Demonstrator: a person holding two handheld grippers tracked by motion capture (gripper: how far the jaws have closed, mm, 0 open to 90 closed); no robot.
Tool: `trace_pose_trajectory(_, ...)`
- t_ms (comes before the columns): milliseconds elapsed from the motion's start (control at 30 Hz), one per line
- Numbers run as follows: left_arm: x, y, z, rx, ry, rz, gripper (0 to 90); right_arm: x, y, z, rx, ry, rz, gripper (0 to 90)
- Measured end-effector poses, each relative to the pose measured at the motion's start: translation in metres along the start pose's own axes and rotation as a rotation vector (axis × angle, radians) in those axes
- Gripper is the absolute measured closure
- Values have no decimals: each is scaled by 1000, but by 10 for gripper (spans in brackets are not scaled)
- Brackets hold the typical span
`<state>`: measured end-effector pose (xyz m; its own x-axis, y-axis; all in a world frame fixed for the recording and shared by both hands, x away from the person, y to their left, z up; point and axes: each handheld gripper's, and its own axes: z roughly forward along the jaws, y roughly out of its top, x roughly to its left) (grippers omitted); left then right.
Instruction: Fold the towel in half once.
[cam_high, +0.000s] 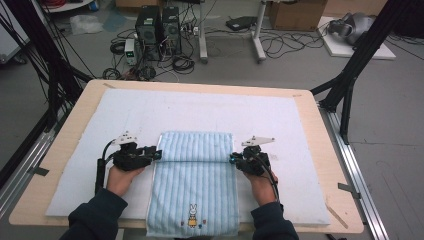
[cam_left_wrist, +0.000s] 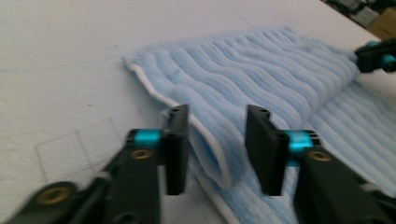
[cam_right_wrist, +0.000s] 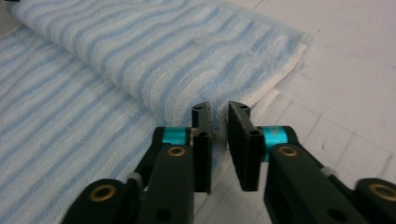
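A light blue striped towel (cam_high: 192, 185) lies on the white mat, its far part folded back toward me into a doubled band (cam_high: 197, 146). A small rabbit picture (cam_high: 192, 216) marks its near end, which hangs over the table's front edge. My left gripper (cam_high: 157, 154) is at the left end of the fold; in the left gripper view it (cam_left_wrist: 217, 116) is open, the towel's (cam_left_wrist: 261, 79) white-edged fold lying between the jaws. At the fold's right end sits my right gripper (cam_high: 232, 159); its jaws (cam_right_wrist: 219, 109) stand a narrow gap apart beside the towel (cam_right_wrist: 140, 56).
A white mat (cam_high: 200, 107) covers most of the wooden table (cam_high: 322, 165). Beyond the table, the floor holds computer towers (cam_high: 157, 30), cables and boxes. Black frame legs (cam_high: 350, 75) stand at both sides. The right gripper's tip (cam_left_wrist: 376, 56) shows far off in the left gripper view.
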<state>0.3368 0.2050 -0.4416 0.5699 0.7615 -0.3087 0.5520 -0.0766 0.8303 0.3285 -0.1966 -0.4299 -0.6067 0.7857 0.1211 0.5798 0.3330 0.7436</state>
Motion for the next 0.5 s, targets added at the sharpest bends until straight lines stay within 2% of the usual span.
trace_pose_trajectory(33, 2, 3, 0, -4, 6, 2, 485, -2, 4, -2, -11, -11, 15, 689)
trace_pose_trajectory(67, 4, 7, 1, -9, 14, 3, 485, -2, 4, -2, -11, -11, 15, 689)
trace_pose_trajectory(100, 6, 11, 2, -15, 18, -5, 448, -6, 9, -2, -24, -28, 19, 623)
trace_pose_trajectory(200, 13, 20, 6, -19, 25, -22, 436, -12, 17, -1, -26, -50, 40, 541)
trace_pose_trajectory(367, 23, 34, 16, -8, 29, -43, 419, -22, 26, 6, -12, -78, 80, 459)
trace_pose_trajectory(400, 24, 35, 18, -25, 33, -53, 418, -24, 29, 9, -9, -85, 93, 439)
trace_pose_trajectory(433, 27, 36, 21, -16, 33, -66, 415, -26, 31, 12, -1, -88, 106, 423)
trace_pose_trajectory(500, 29, 37, 28, 7, 43, -63, 416, -31, 36, 19, 19, -92, 116, 413)
